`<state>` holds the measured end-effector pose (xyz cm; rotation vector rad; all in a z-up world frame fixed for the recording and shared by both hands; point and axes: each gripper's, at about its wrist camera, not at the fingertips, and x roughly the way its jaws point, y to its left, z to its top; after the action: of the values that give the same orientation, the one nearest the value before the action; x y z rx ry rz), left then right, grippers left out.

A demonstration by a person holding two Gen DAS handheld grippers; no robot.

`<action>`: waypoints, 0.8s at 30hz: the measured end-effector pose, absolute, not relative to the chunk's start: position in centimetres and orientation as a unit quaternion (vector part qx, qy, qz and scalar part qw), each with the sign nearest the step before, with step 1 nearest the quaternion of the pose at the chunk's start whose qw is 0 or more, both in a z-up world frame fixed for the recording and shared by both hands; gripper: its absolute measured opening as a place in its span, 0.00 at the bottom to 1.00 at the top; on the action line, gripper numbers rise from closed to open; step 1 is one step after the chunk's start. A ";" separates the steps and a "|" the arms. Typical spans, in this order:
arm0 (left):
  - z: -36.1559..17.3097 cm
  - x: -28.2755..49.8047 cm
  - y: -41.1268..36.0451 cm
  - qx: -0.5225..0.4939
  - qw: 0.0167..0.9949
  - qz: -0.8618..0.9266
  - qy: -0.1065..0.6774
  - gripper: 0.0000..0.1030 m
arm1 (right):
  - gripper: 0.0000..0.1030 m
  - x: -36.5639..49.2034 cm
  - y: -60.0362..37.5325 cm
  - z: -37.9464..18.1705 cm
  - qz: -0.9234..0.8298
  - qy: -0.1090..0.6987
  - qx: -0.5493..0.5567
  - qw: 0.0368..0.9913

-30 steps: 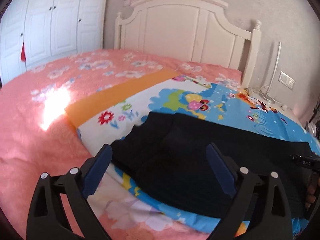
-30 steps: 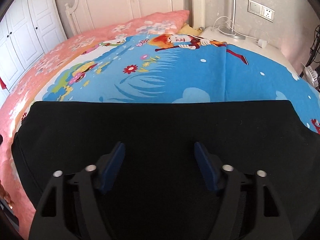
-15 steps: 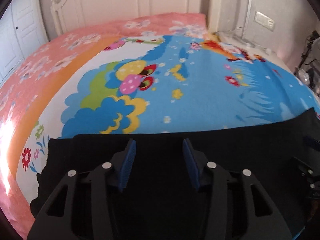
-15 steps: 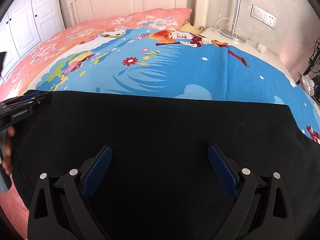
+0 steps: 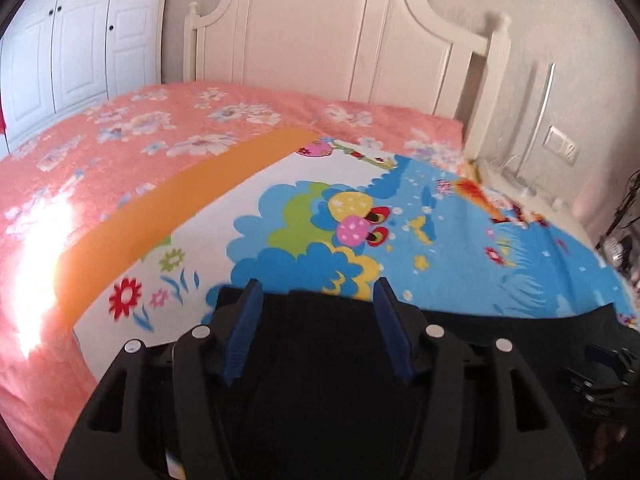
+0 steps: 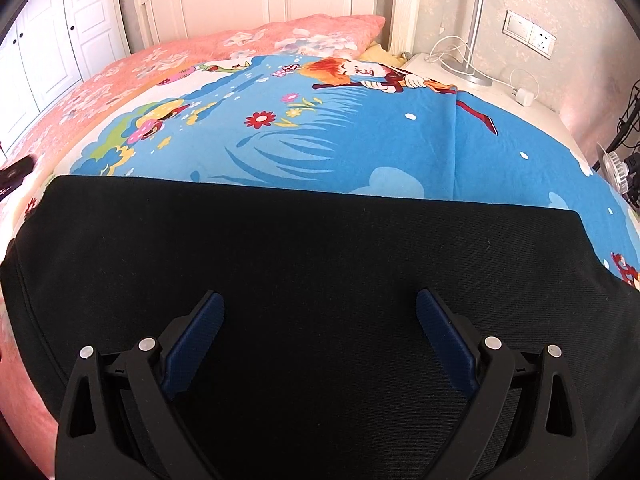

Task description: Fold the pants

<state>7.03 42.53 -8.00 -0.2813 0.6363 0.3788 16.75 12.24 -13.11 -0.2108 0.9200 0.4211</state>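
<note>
**Black pants lie squared on the bed, folding part-way done**

Black fabric fills the lower half of both wrist views: the pants (image 6: 304, 272) rest flat on the cartoon-print blanket (image 6: 360, 148), which is spread over the pink floral bedspread (image 5: 120, 152) of a bed with a white headboard (image 5: 320, 40). From the right wrist view the garment reads as one broad, tidy rectangle with a straight far edge and a clean right corner, with no separate legs showing. That suggests at least one fold is already made, though I cannot tell how many layers are stacked.

The left hand-held gripper (image 5: 316, 328) sits over the left end of the pants, its blue pads about half apart after closing in during the last second. Dark cloth lies between and beneath the pads, but the blurred frame does not show whether they pinch it, so I cannot tell if anything is grasped. The right hand-held gripper (image 6: 320, 340) hovers over the middle of the fabric with its jaws spread wide, released and holding nothing; they have just been opening a little further.

Judging by the long shape that remains, what is left is probably a further fold to bring one short end over the other, then smoothing. The left end looks the likely place to start, since that gripper is already narrowed there, and the free right gripper could steady the cloth.
</note>
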 end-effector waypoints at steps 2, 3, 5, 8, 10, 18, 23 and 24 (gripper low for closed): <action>-8.4 4.9 42.1 -0.133 0.919 0.201 0.311 0.56 | 0.91 16.8 12.2 -13.1 0.202 0.440 -0.100 0.869; -8.7 3.5 42.0 -0.126 0.915 0.218 0.315 0.55 | 0.91 16.7 12.2 -13.2 0.202 0.440 -0.100 0.869; -9.3 1.2 42.2 -0.132 0.910 0.239 0.313 0.51 | 0.91 16.7 12.2 -13.1 0.202 0.440 -0.101 0.869; -10.8 -2.0 43.0 -0.163 0.898 0.257 0.318 0.51 | 0.91 16.7 12.3 -13.2 0.201 0.440 -0.102 0.869; -12.0 -4.1 44.7 -0.189 0.875 0.302 0.328 0.59 | 0.91 16.7 12.3 -13.2 0.201 0.440 -0.103 0.869; -12.8 -12.9 49.9 -0.403 0.836 0.299 0.221 0.55 | 0.91 16.6 12.3 -13.1 0.197 0.439 -0.108 0.870; -15.0 -11.6 51.1 -0.542 0.809 0.151 0.171 0.49 | 0.91 16.6 12.2 -13.1 0.198 0.439 -0.107 0.870; -15.6 -10.9 51.3 -0.562 0.796 0.142 0.173 0.47 | 0.91 16.7 12.2 -13.1 0.198 0.439 -0.107 0.870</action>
<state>-10.92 51.27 -15.62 -1.2072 0.3721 0.3048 16.66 12.22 -13.11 -0.2245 0.9179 0.4145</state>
